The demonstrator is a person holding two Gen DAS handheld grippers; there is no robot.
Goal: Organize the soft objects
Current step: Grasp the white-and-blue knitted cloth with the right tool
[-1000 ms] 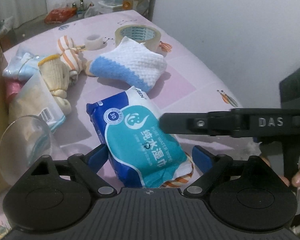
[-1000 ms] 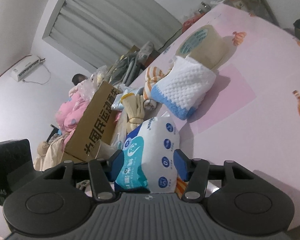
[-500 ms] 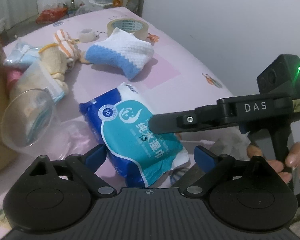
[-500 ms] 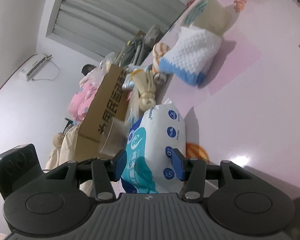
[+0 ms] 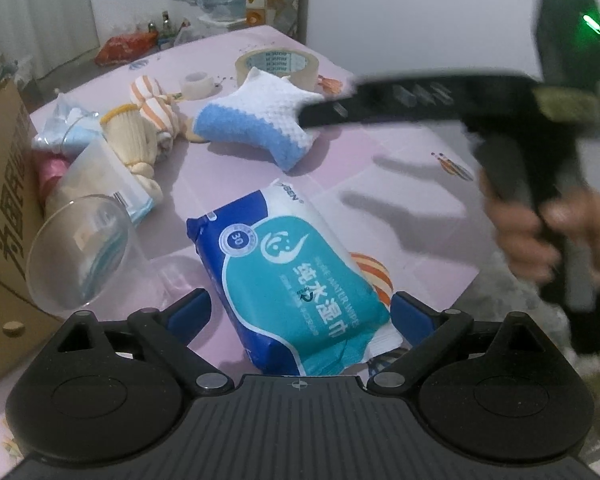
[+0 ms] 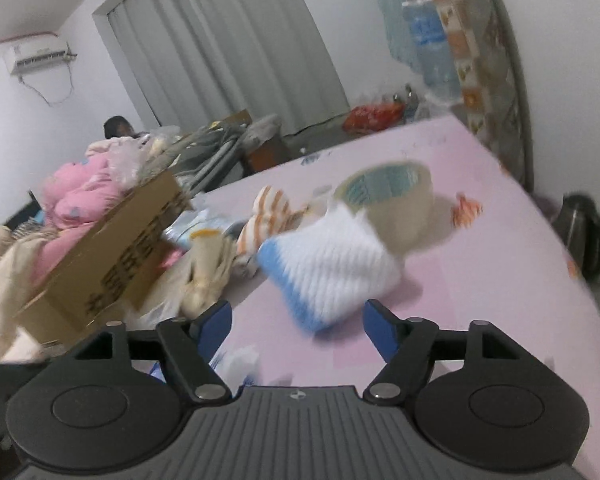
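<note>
Left hand-held gripper [image 5: 300,312] is spread wide around the wipes pack [image 5: 296,280] lying near on the table [image 5: 400,168]. Right hand-held gripper [image 6: 296,322] is spread too, empty. Pack looks squishy, slick; I'd pinch across its short sides.

Cardboard box [image 5: 0,184], tape roll [image 5: 277,64], clear cup [image 5: 80,256], pink table [image 5: 400,168]

My right gripper [image 6: 296,326]: fingers spread wide, holding nothing.
White-and-blue knitted pouch [image 6: 332,268]: blurred, on the pink table [image 6: 480,300], just ahead of my fingers.
Tape roll [image 6: 388,192]: behind the pouch.
Cardboard box [image 6: 112,248]: at the table's left edge.
</note>
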